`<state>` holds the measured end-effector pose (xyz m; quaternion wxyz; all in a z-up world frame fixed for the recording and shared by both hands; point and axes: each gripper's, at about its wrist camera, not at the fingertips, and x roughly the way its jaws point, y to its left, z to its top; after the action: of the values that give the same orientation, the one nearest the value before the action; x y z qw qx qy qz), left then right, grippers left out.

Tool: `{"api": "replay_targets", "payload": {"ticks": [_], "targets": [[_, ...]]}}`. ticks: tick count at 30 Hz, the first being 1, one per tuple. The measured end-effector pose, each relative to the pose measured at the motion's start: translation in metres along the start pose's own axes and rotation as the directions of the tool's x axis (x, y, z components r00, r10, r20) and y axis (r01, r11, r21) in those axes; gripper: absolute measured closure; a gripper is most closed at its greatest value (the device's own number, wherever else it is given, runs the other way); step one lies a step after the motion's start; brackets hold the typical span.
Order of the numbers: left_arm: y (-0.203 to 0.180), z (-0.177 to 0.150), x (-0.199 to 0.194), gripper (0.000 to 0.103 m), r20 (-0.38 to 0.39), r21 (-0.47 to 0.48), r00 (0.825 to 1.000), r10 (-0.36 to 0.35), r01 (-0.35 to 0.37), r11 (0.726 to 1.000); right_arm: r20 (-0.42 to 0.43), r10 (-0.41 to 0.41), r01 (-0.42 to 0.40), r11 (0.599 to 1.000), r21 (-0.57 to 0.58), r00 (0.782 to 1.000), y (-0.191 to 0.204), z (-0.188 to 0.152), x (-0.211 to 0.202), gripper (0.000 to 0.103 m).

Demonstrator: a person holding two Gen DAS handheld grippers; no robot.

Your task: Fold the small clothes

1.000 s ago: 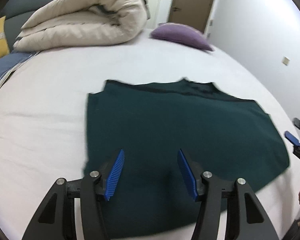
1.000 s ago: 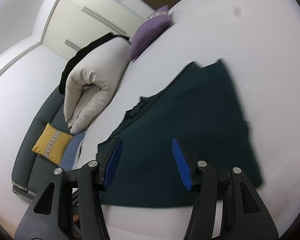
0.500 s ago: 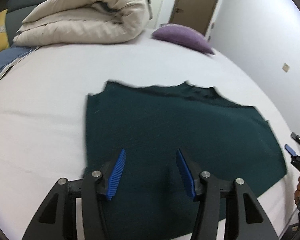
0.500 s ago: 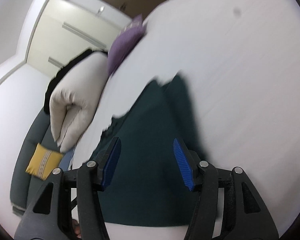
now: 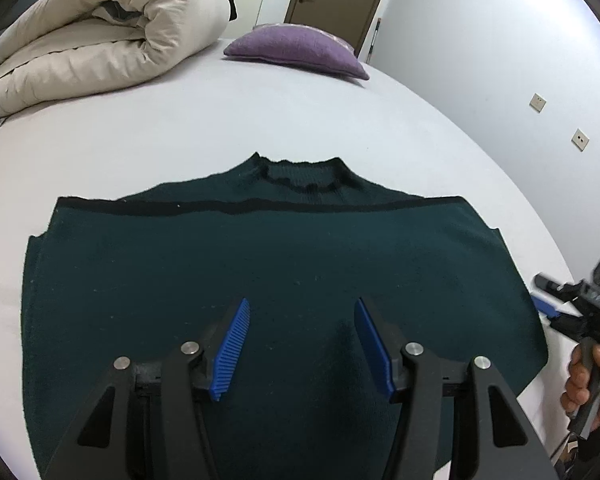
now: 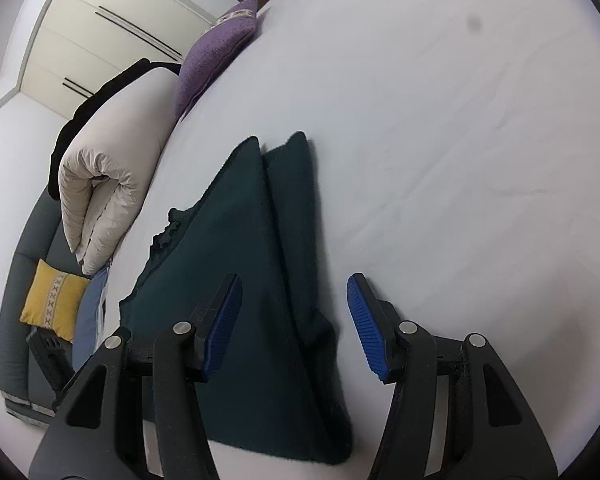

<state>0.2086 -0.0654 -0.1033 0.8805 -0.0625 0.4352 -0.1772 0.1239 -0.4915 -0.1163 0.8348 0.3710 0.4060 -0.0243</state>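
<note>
A dark green knit sweater (image 5: 260, 264) with black trim lies flat on the white bed, collar at the far side, sleeves folded in. My left gripper (image 5: 302, 344) is open and empty, hovering over the sweater's near hem at its middle. My right gripper (image 6: 294, 328) is open and empty over the sweater's right edge (image 6: 260, 280); it also shows in the left wrist view (image 5: 572, 312), held by a hand beside the sweater's right side.
A rolled beige duvet (image 5: 100, 36) lies at the far left of the bed (image 5: 260, 120) and a purple pillow (image 5: 296, 50) at the far middle. A grey sofa with a yellow cushion (image 6: 52, 304) stands beyond the bed's left side.
My left gripper has swung to face the sweater squarely from its hem. My right gripper has turned rightward, so the sweater now sits at its left and bare bed fills the right.
</note>
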Motion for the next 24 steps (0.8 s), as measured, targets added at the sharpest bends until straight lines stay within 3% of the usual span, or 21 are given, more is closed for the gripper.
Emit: {"api": "replay_targets", "payload": {"ticks": [3, 8, 10, 14, 16, 18, 24], "targets": [[0.002, -0.007, 0.005, 0.045, -0.004, -0.006, 1.0, -0.001, 0.001, 1.0, 0.084, -0.016, 0.023, 0.996, -0.091, 0.996, 0.021, 0.001, -0.02, 0.049], [0.002, -0.018, -0.001, 0.045, 0.015, -0.013, 1.0, -0.005, 0.005, 1.0, 0.019, -0.155, 0.154, 0.942, -0.3, 0.988, 0.058, -0.019, -0.013, 0.057], [0.004, -0.021, -0.007, 0.045, 0.024, -0.015, 1.0, -0.009, 0.009, 1.0, -0.004, -0.187, 0.178, 0.939, -0.295, 0.982, 0.054, -0.027, -0.011, 0.069], [0.013, -0.025, -0.012, 0.045, 0.031, -0.026, 1.0, 0.002, -0.001, 1.0, -0.041, -0.211, 0.191, 0.939, -0.285, 0.977, 0.042, -0.044, -0.009, 0.072], [0.018, -0.026, -0.015, 0.045, 0.033, -0.041, 0.999, 0.006, -0.004, 0.999, -0.033, -0.224, 0.205, 0.934, -0.291, 0.974, 0.038, -0.049, -0.011, 0.088], [0.021, -0.027, -0.015, 0.045, 0.026, -0.048, 1.0, 0.012, -0.01, 0.999, -0.021, -0.227, 0.211, 0.932, -0.294, 0.974, 0.037, -0.052, -0.016, 0.096], [0.025, -0.032, -0.021, 0.045, 0.031, -0.04, 0.999, 0.023, -0.021, 0.999, 0.019, -0.232, 0.228, 0.933, -0.278, 0.973, 0.031, -0.059, -0.029, 0.099]]}}
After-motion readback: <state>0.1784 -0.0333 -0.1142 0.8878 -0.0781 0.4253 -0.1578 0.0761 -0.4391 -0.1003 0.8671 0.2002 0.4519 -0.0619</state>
